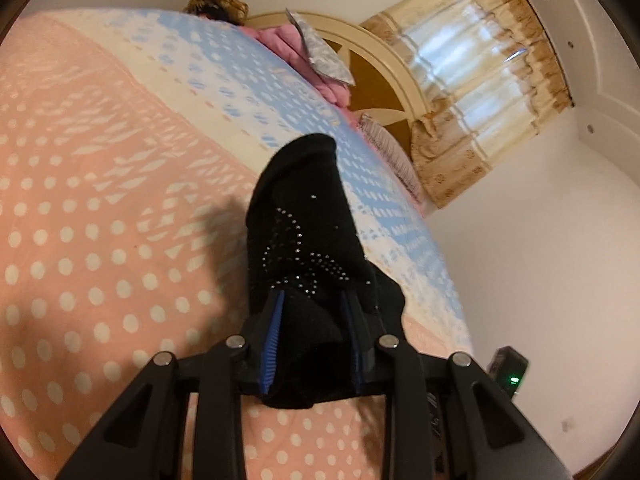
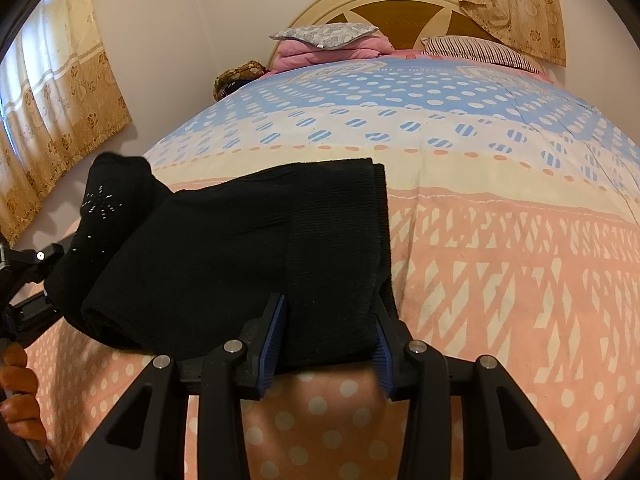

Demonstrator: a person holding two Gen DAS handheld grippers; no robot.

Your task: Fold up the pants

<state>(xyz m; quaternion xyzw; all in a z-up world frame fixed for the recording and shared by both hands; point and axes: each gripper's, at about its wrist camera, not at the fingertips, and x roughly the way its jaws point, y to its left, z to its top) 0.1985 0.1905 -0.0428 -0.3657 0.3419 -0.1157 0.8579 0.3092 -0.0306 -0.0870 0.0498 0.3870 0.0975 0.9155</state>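
Observation:
The black pants [image 2: 248,248] lie folded on the bed, ribbed cloth with small rhinestones near one end [image 2: 100,204]. My right gripper [image 2: 330,308] has its jaws around the near edge of the pants, and black cloth fills the gap between the blue pads [image 2: 276,332]. My left gripper [image 1: 314,300] is closed on the rhinestone part of the pants [image 1: 304,224] and lifts it off the bed. The left gripper also shows at the left edge of the right wrist view [image 2: 24,276].
The bed cover [image 2: 500,240] is pink, cream and blue with dots. Pillows [image 2: 324,36] and pink bedding lie at the headboard [image 2: 400,4]. Curtains [image 2: 52,92] hang on the walls. A small black device with a green light [image 1: 510,372] sits beside the bed.

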